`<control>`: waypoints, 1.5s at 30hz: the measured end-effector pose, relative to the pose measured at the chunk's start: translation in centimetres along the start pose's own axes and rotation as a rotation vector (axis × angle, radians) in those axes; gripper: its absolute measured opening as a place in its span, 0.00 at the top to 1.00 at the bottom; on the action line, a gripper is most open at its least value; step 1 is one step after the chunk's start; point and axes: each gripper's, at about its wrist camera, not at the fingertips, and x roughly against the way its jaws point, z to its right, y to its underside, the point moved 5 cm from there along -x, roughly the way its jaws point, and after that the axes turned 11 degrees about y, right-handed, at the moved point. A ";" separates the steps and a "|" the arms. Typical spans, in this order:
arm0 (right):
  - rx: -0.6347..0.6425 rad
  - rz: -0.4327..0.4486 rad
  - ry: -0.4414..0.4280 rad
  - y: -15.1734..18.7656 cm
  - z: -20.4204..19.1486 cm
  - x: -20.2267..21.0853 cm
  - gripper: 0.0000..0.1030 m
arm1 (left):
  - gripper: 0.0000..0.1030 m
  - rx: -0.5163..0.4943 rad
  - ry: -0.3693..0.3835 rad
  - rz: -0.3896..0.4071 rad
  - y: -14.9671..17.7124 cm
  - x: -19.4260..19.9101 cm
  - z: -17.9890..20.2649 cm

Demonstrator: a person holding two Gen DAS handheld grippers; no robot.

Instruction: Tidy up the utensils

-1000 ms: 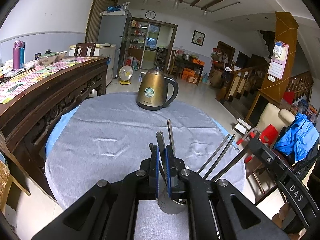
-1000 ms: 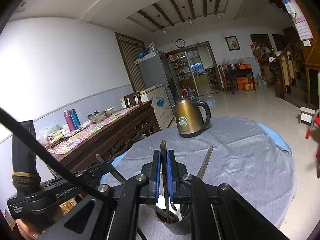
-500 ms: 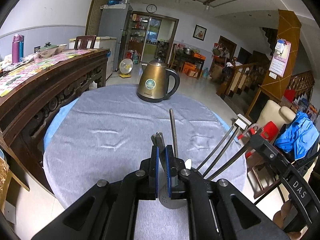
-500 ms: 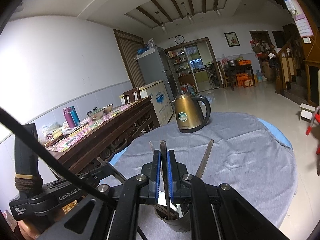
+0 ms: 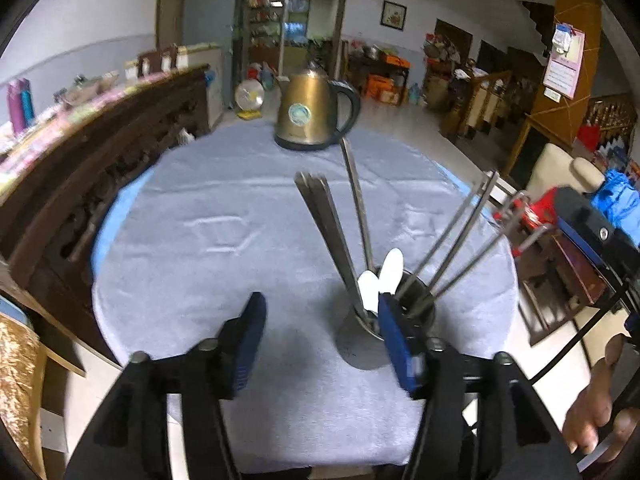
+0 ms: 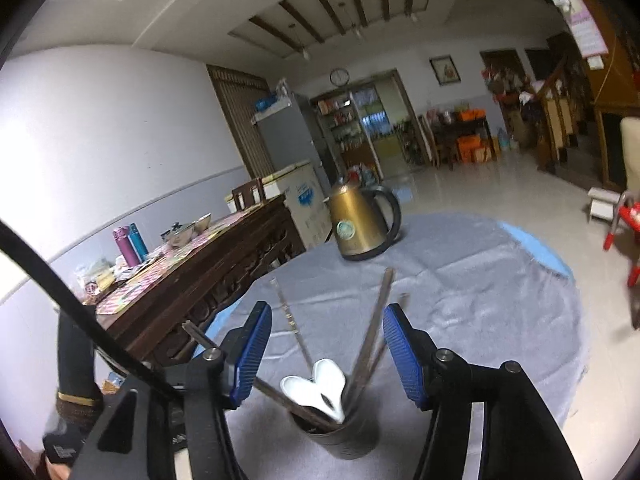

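Grey cloth covers a round table (image 5: 208, 216), with a brass-coloured kettle (image 5: 314, 114) standing at its far side. Near the front edge stands a small metal cup (image 6: 344, 434) holding the utensils: several long metal handles (image 5: 328, 224) fanning upward, thin metal chopsticks (image 5: 460, 236) leaning to the right, and two white ceramic spoon bowls (image 6: 320, 388) poking above the rim.

Both tools are empty, with their blue-padded jaws spread wide. The left gripper (image 5: 320, 340) sits low beside the cup, its right pad just in front of the rim. The right gripper (image 6: 328, 352) hovers above the cup, the handles rising between its pads without touching them.

Every utensil in view stands in the cup, so the job looks nearly finished. A good finish would be to draw each tool straight back, keeping the pads clear of the leaning handles so the light cup does not tip.

Hard to judge: the left view is motion-blurred, the cup's inside is dark, and the exact utensil count is unclear. The table's near edge is hidden behind the tool bodies, so a stray utensil could lie there unseen. A hand (image 5: 592, 412) shows at the left view's lower right corner.
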 end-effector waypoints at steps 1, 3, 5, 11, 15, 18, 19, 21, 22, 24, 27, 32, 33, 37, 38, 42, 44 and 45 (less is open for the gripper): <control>0.006 0.005 0.015 0.0 0.4 0.2 0.40 | 0.37 -0.003 -0.016 0.013 0.0 0.4 0.0; 0.006 0.009 0.031 0.1 1.1 0.7 0.40 | 0.34 -0.014 -0.050 0.032 -0.2 1.3 -0.2; 0.002 -0.003 0.034 0.3 1.5 0.8 0.40 | 0.32 -0.024 -0.091 0.051 -0.3 1.8 -0.4; 0.035 -0.067 0.044 1.7 1.4 1.1 0.40 | 0.27 -0.046 -0.175 0.103 -0.6 3.7 -1.1; 0.055 -0.130 0.043 3.3 0.8 0.6 0.40 | 0.23 -0.034 -0.204 0.126 -0.7 4.4 -1.7; 0.059 -0.185 0.044 4.5 0.6 0.2 0.40 | 0.22 -0.040 -0.242 0.131 -0.6 5.0 -2.4; 0.059 -0.196 0.044 4.8 0.7 0.2 0.40 | 0.22 -0.037 -0.250 0.131 -0.5 5.3 -2.6; 0.066 -0.220 0.057 5.4 0.6 0.2 0.40 | 0.22 -0.030 -0.270 0.132 -0.2 5.8 -2.9; 0.069 -0.227 0.065 5.6 0.5 0.1 0.40 | 0.22 -0.027 -0.280 0.133 -0.1 6.1 -3.1; 0.075 -0.247 0.075 6.0 0.4 0.6 0.40 | 0.22 -0.023 -0.299 0.133 0.0 6.6 -3.3; 0.084 -0.253 0.091 6.0 0.2 1.7 0.40 | 0.21 -0.036 -0.324 0.134 0.3 7.5 -3.2; 0.112 -0.231 0.102 5.2 -0.7 4.2 0.40 | 0.16 -0.056 -0.353 0.168 0.7 9.7 -2.6; 0.121 -0.223 0.105 4.9 -1.0 4.8 0.40 | 0.16 -0.055 -0.347 0.176 0.7 10.2 -2.5; 0.159 -0.200 0.111 4.3 -2.1 6.3 0.39 | 0.15 -0.063 -0.350 0.207 0.6 11.9 -2.1; 0.171 -0.196 0.119 4.2 -2.5 6.6 0.39 | 0.15 -0.063 -0.352 0.212 0.6 12.2 -2.2; 0.195 -0.186 0.134 3.9 -3.4 7.5 0.39 | 0.15 -0.052 -0.351 0.229 0.6 13.5 -2.2; 0.194 -0.187 0.135 3.8 -3.7 7.8 0.39 | 0.15 -0.053 -0.358 0.234 0.7 14.0 -2.2; 0.192 -0.188 0.135 3.8 -3.8 7.9 0.39 | 0.15 -0.055 -0.363 0.234 0.7 14.1 -2.2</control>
